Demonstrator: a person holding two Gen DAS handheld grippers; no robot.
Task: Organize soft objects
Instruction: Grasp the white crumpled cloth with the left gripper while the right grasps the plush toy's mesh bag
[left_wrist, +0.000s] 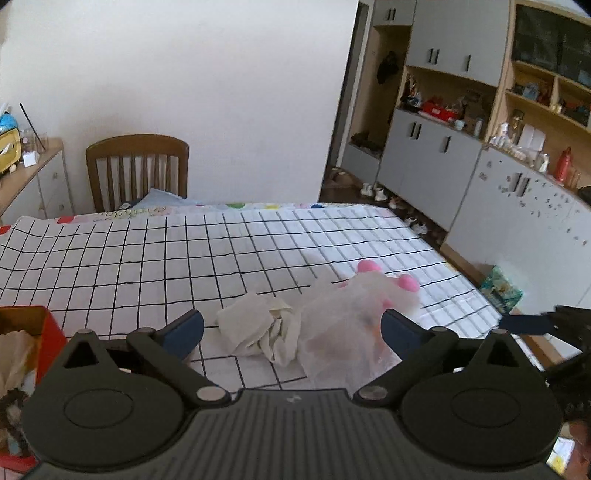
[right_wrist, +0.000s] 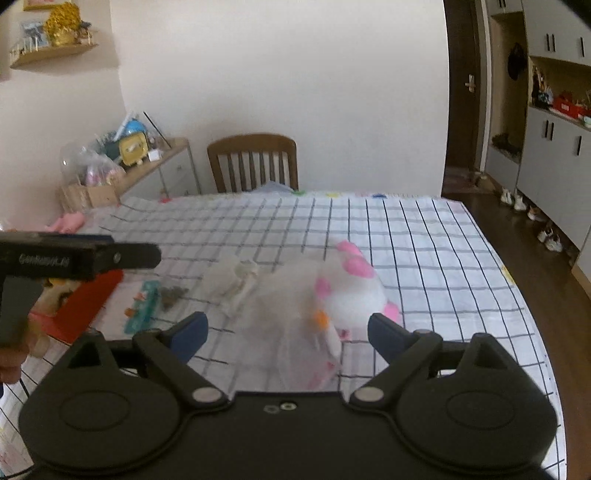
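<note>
While both grippers, left gripper (left_wrist: 291, 332) and right gripper (right_wrist: 288, 332), hang released, the bagged white-and-pink plush toy (right_wrist: 351, 291) lies mid-frame beside crumpled cloth (left_wrist: 258, 328); approach underway, next calls for closing on one.

no legible text, gripper lettering blurred

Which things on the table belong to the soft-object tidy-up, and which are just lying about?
Job:
white and pink plush toy under a filmy bag
crumpled white cloth
red box already holding soft stuff

Lying about:
teal packet
teal tissue box
wooden chair

Both grippers' jaws are open, holding nothing.
</note>
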